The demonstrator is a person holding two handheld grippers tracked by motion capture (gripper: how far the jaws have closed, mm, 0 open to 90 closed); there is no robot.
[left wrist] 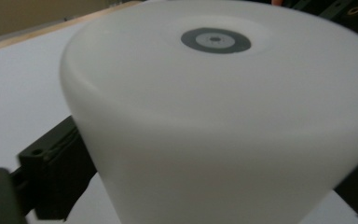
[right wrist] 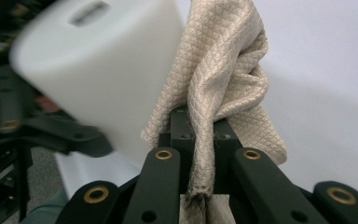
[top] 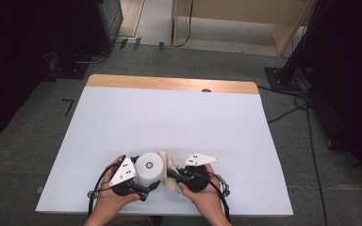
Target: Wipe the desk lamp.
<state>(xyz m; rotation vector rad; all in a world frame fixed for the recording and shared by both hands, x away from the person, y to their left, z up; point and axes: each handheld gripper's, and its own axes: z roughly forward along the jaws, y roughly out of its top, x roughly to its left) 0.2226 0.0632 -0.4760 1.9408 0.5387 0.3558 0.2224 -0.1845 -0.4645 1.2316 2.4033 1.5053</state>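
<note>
A white, round, cup-like container (top: pixel 149 167) stands bottom-up near the table's front edge, a grey ring on its top (left wrist: pixel 215 40). My left gripper (top: pixel 143 182) holds it from the left, one black jaw pressed on each side; one finger (left wrist: pixel 51 163) shows at its lower left. My right gripper (right wrist: pixel 198 122) is shut on a beige quilted cloth (right wrist: pixel 223 70). The cloth (top: pixel 169 162) lies against the container's right side, and the right gripper (top: pixel 172 175) sits just beside it.
The table (top: pixel 169 113) has a white cover, with a strip of bare wood at its far edge (top: pixel 169 84). Grey carpet surrounds it. Cables (top: pixel 292 110) and dark stands (top: pixel 283 75) lie on the floor at the right and back left.
</note>
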